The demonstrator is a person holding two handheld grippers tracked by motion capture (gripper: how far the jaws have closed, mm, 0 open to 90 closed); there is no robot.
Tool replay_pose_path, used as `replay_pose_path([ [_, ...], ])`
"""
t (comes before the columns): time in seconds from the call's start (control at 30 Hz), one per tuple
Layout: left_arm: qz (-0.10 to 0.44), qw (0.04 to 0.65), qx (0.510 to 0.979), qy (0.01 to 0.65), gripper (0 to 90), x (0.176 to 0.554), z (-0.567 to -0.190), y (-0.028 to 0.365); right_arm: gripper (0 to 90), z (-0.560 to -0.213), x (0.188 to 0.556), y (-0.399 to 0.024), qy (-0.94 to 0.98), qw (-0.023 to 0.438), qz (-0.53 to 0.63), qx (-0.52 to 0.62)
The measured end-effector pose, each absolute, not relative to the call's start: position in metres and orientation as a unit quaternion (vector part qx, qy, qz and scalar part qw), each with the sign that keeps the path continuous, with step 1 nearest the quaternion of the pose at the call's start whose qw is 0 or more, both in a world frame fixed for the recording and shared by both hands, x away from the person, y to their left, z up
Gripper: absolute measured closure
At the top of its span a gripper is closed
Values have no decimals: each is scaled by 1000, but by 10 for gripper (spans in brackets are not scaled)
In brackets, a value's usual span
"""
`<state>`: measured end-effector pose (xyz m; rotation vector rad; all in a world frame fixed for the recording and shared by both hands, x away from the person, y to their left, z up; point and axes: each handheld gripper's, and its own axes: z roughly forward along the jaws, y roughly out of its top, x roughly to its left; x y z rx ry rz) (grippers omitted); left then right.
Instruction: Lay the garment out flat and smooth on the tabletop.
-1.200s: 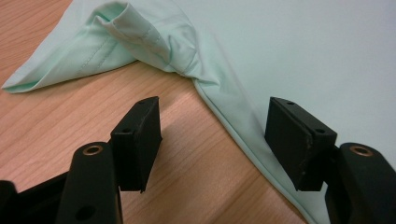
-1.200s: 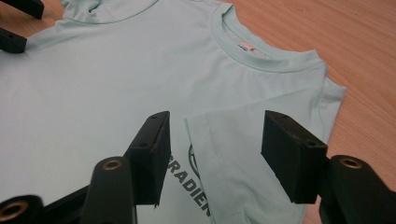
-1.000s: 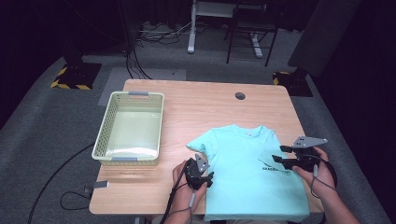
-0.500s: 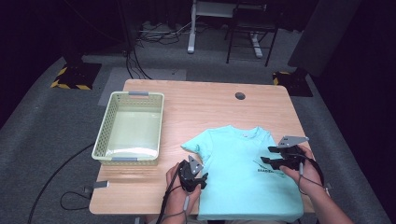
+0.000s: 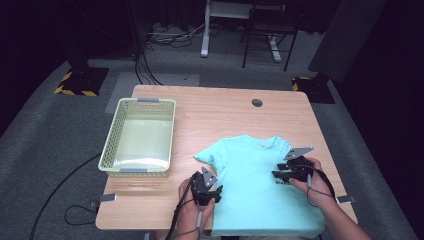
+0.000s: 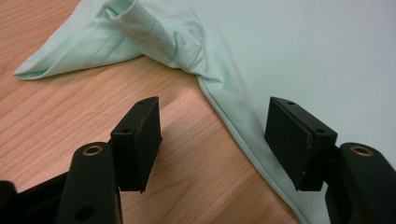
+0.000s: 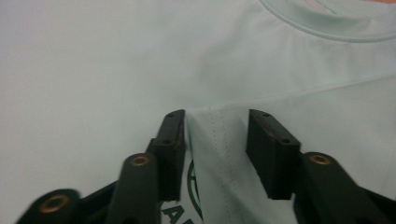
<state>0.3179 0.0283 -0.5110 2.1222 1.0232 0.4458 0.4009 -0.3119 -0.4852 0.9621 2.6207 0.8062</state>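
Folding step in hand: mint-green cotton T-shirt [image 5: 260, 192] flat on wooden counter [image 5: 220, 112]. Right claw [image 7: 215, 149] has just been closing around folded sleeve [image 7: 219, 154], not yet pinching; left claw [image 6: 212, 140] agape over hem. Next: clamp.

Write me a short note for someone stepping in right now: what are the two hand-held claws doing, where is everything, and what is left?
Left gripper: jaws open, straddling the side hem of the mint-green cotton T-shirt below its left sleeve; not clamped.
Right gripper: jaws have just been closing around a folded-in flap of the T-shirt, beside the dark green chest print; pads not visibly pressing yet.
The T-shirt lies flat on the light wooden table, collar away from the person. The pale green plastic basket sits at the left, nothing in it.
Done: right sleeve apparently folded in. Left, probably: remaining folds, then into the basket.
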Motion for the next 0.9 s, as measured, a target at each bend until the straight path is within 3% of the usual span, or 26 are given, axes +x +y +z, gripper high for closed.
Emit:
replay_pose_path([
  [0.13, 173, 364, 824, 398, 361, 318, -511, 28, 789, -484, 401, -314, 894, 119, 275, 332],
  [0.27, 172, 364, 824, 398, 360, 318, -511, 28, 874, -481, 399, -315, 888, 114, 287, 341],
  [0.9, 173, 364, 824, 398, 360, 318, -511, 28, 885, -441, 396, -345, 858, 152, 334, 360],
])
